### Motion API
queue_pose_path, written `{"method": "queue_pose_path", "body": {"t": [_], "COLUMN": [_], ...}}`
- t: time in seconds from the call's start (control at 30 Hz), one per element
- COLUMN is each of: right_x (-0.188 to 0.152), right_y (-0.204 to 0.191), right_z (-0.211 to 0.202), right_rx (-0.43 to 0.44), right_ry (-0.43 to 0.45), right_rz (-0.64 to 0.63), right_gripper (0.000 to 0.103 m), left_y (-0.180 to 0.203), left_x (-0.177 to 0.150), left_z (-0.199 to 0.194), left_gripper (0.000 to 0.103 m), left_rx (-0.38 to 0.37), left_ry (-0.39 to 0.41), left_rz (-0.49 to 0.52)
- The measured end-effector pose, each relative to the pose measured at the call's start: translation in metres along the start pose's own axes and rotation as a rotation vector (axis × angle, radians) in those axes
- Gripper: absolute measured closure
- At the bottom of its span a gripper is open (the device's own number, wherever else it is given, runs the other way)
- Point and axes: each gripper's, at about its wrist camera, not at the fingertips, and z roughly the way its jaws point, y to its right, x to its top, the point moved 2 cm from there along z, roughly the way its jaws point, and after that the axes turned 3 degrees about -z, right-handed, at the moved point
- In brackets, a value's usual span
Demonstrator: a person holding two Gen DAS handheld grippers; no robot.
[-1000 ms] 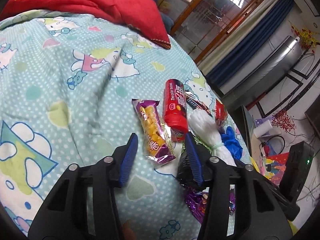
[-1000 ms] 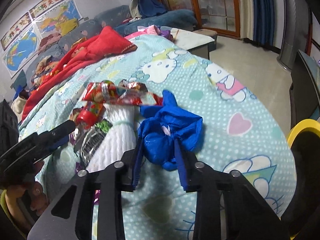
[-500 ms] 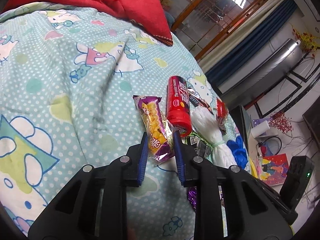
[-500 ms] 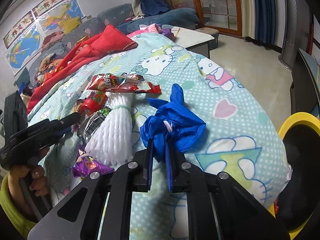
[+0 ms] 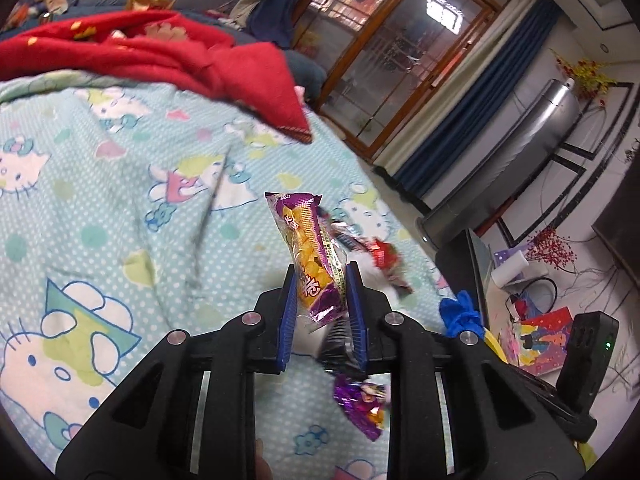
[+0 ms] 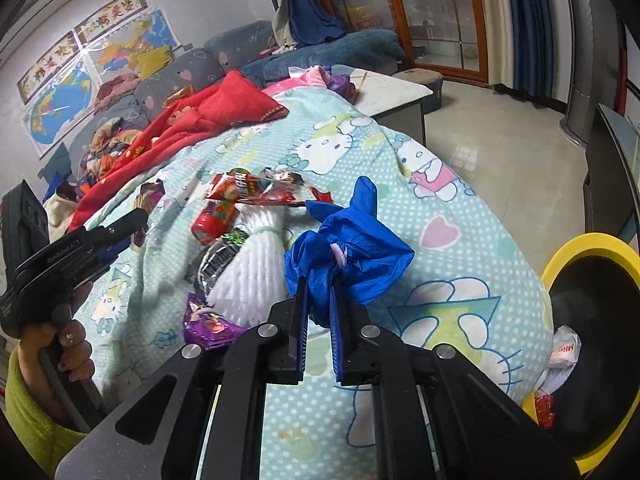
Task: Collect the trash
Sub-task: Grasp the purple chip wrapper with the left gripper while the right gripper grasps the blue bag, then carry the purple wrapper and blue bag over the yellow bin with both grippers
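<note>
The bed (image 6: pixel 460 264) carries scattered trash; a yellow bin (image 6: pixel 592 248) waits at 3 o'clock. The right gripper (image 6: pixel 318 328) has its jaws clamped on a blue bag (image 6: pixel 352 252), the left gripper (image 5: pixel 322 312) on a wrapper (image 5: pixel 310 248). Both lifted, the next move is likely carrying them binward.

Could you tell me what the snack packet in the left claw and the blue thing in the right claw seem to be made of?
Snack packet: probably thin glossy plastic film, with shiny printed purple and yellow faces and a crimped end.
Blue thing: looks like thin, matte, crinkly plastic sheet, perhaps a shoe cover, with a white elastic band visible in its folds.
</note>
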Motion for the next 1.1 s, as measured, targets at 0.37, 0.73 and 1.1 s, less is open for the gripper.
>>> {"method": "queue_pose_path", "body": {"t": [0.37, 0.73, 1.1], "right_x": [0.005, 0.006, 0.004], "right_y": [-0.004, 0.014, 0.036], "right_z": [-0.023, -0.053, -0.079], "right_rx": [0.002, -0.018, -0.061], "right_ry": [0.045, 0.107, 0.166], "right_rz": [-0.019, 0.018, 0.07], "right_gripper": [0.093, 0.093, 0.093], "left_y": [0.046, 0.08, 0.104], "left_x": [-0.009, -0.026, -0.041], "left_z": [-0.009, -0.008, -0.006], "left_gripper": [0.086, 0.086, 0.086], "left_rx": [-0.064, -0.112, -0.147], "left_ry": [0.006, -0.018, -0.047], "left_rz": [0.105, 0.19, 0.256]}}
